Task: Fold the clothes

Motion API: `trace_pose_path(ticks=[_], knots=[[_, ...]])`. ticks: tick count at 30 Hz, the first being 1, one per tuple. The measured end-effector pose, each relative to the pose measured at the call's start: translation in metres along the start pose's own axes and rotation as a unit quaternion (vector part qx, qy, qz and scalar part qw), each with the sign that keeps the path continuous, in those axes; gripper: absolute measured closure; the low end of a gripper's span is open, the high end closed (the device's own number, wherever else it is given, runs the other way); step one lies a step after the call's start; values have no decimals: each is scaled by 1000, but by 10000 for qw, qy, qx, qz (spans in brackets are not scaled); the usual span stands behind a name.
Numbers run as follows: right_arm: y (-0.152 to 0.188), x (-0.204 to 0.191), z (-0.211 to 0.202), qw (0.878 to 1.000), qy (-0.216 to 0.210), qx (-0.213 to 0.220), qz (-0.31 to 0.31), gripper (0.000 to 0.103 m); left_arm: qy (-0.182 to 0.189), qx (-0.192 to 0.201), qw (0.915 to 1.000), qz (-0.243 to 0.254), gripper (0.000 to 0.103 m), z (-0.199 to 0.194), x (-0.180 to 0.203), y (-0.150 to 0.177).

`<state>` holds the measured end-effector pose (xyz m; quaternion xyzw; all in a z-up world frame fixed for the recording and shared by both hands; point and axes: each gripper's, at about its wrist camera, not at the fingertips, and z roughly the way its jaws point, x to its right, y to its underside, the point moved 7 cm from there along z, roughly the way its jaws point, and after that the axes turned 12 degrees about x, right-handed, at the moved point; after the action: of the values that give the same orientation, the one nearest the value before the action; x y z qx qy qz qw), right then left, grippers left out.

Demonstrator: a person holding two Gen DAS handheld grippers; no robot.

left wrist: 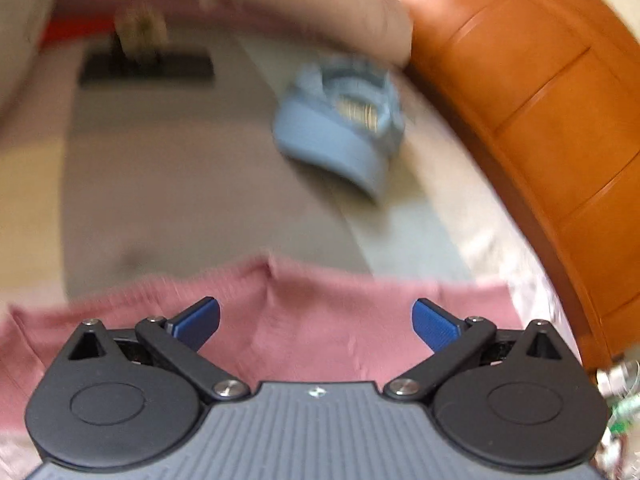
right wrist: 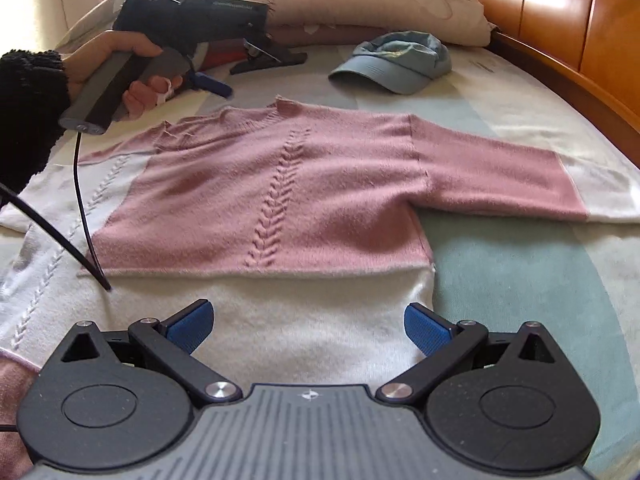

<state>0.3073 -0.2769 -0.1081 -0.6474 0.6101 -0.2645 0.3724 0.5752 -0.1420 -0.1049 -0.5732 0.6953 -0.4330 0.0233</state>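
A pink sweater (right wrist: pixel 280 184) with a white hem band and white cuffs lies flat on the bed, neckline at the far side, right sleeve stretched out to the right. A cable-knit line runs down its middle. My right gripper (right wrist: pixel 308 326) stands open just above the white hem, nothing between its blue pads. A hand (right wrist: pixel 112 56) holds my left gripper (right wrist: pixel 244 72) open in the air beyond the neckline. The left wrist view is blurred; there the sweater (left wrist: pixel 312 288) lies under the open left gripper (left wrist: pixel 316 320).
A blue cap (right wrist: pixel 394 64) (left wrist: pixel 340 132) rests on the bedsheet (right wrist: pixel 520 280) beyond the sweater. Pillows (right wrist: pixel 360 4) are stacked at the head of the bed. An orange wooden headboard (right wrist: pixel 560 32) (left wrist: pixel 540 100) borders the right. Black cables (right wrist: pixel 80 200) hang over the sweater's left side.
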Motion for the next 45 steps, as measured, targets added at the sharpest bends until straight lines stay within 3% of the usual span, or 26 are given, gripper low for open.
trace_pose_path(ticks=[2,6,8,12,15,18,21,22,24,28,30,35,40,44,45], knots=[[-2,-1,0,10000,-48,27,-17,0,-172,-168,9997,-88,1,14,-5,8],[2,-2,-1,10000,-70,12,-23,0,-271,129,9993,-221,1,34,-13,-1],[6,-2,-1,10000,-87,-35,31,0,-477,253,9985,-53,1,41,-13,-12],[8,-4,-5,9998,-126,-45,127,0,-741,235,9969,70,2,40,-8,-23],[5,-3,-11,9998,-140,63,132,0,-365,378,9984,200,1,17,6,-21],[4,0,-11,9998,-112,74,139,0,-44,186,9998,88,1,10,9,-9],[5,0,-9,9997,-145,57,202,0,-227,-112,9997,-64,1,33,-1,2],[5,1,-10,9997,-139,78,207,0,-253,-13,9997,-39,1,38,-2,3],[6,2,-13,9996,-124,119,222,0,-192,269,9989,334,1,51,3,-2],[10,5,-16,9991,-96,81,395,0,-639,238,9926,1009,2,60,15,-4],[8,6,-19,9991,-114,115,398,0,-537,101,9938,968,2,50,22,-7],[0,6,-19,9988,-180,220,394,0,-267,295,9932,1099,1,-20,19,-21],[-4,-1,-9,9987,-297,183,380,0,-437,153,9977,489,1,-61,-32,-22],[-3,-9,-4,9988,-366,130,310,0,-462,-175,9958,-773,1,-54,-85,3],[-2,-10,-3,9988,-372,109,291,0,-564,-81,9949,-837,1,-51,-95,7]])
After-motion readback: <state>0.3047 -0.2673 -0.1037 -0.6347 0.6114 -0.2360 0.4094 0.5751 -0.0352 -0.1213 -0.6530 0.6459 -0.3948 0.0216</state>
